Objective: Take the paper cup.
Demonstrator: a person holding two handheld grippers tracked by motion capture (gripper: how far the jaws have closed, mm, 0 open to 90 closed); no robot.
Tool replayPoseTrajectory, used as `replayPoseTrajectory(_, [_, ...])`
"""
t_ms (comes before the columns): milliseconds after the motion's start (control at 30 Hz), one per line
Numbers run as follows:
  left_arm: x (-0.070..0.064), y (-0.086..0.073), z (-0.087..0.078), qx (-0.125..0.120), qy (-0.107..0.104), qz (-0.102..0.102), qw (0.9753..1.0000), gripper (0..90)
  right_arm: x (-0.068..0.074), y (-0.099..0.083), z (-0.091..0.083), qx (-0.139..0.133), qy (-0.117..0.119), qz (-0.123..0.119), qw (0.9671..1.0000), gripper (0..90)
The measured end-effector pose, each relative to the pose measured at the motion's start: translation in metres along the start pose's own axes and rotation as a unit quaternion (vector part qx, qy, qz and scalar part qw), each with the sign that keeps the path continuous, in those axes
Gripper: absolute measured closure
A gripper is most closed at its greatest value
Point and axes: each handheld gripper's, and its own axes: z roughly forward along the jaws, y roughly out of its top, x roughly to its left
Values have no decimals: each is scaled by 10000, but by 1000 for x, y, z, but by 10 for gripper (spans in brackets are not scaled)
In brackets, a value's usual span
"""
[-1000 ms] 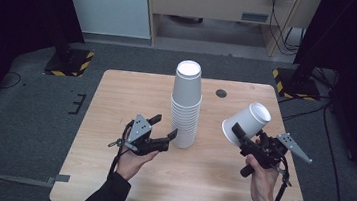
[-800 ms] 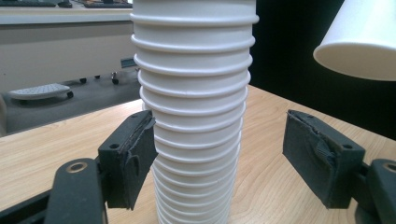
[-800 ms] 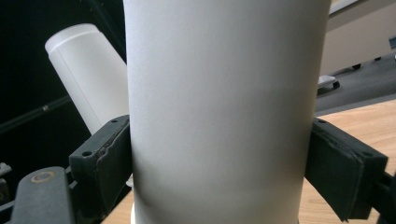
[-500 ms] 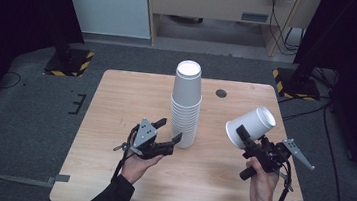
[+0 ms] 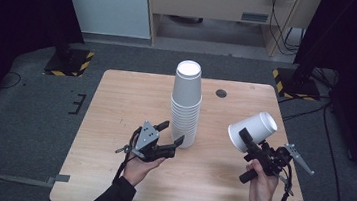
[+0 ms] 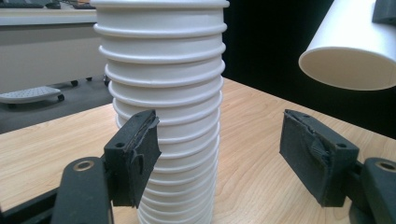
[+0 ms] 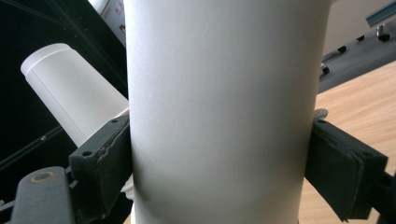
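A tall stack of white paper cups (image 5: 186,106) stands upside down at the table's centre. My left gripper (image 5: 172,133) lies low beside the stack's base on its left, open. In the left gripper view the stack (image 6: 163,93) rises just beyond the left pad (image 6: 135,154), not touching it. A single white cup (image 5: 254,130) is held tilted above the table's right side, my right gripper (image 5: 249,139) shut on its wall. In the right gripper view this cup (image 7: 219,102) sits between both pads, with the stack (image 7: 70,98) behind it.
A small black round grommet (image 5: 221,93) sits in the wooden table (image 5: 116,104) behind the stack. Two black-and-yellow striped stand bases (image 5: 70,61) rest on the floor off the far corners. Bare wood lies left of and in front of the stack.
The right gripper has carried the single cup slightly right and toward the person. The left gripper has edged a little right, along the stack's base, still open.
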Motion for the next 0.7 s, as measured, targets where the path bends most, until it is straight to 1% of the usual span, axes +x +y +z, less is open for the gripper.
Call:
replayPoseTrajectory(100, [-2, -1, 1, 15, -29, 11, 10000, 274, -1, -3, 0, 54, -9, 75, 10000, 152])
replayPoseTrajectory(200, [-4, -2, 1, 1, -66, -4, 10000, 274, -3, -6, -2, 67, -6, 182, 9998, 152])
replayPoseTrajectory(367, [-9, -4, 3, 13, -133, -4, 9999, 282, -5, -8, -4, 87, -34, 290, 9995, 152])
replayPoseTrajectory(467, [-13, -5, 6, -24, -181, 5, 9998, 298, -6, -9, -5, 90, -46, 358, 9993, 152])
replayPoseTrajectory(567, [-18, -7, 9, -45, -214, 21, 9998, 310, -7, -10, -7, 90, -29, 529, 9986, 152])
replayPoseTrajectory(700, [-24, -6, 13, -144, -249, 40, 9996, 325, -9, -11, -9, 91, -37, 664, 9977, 152])
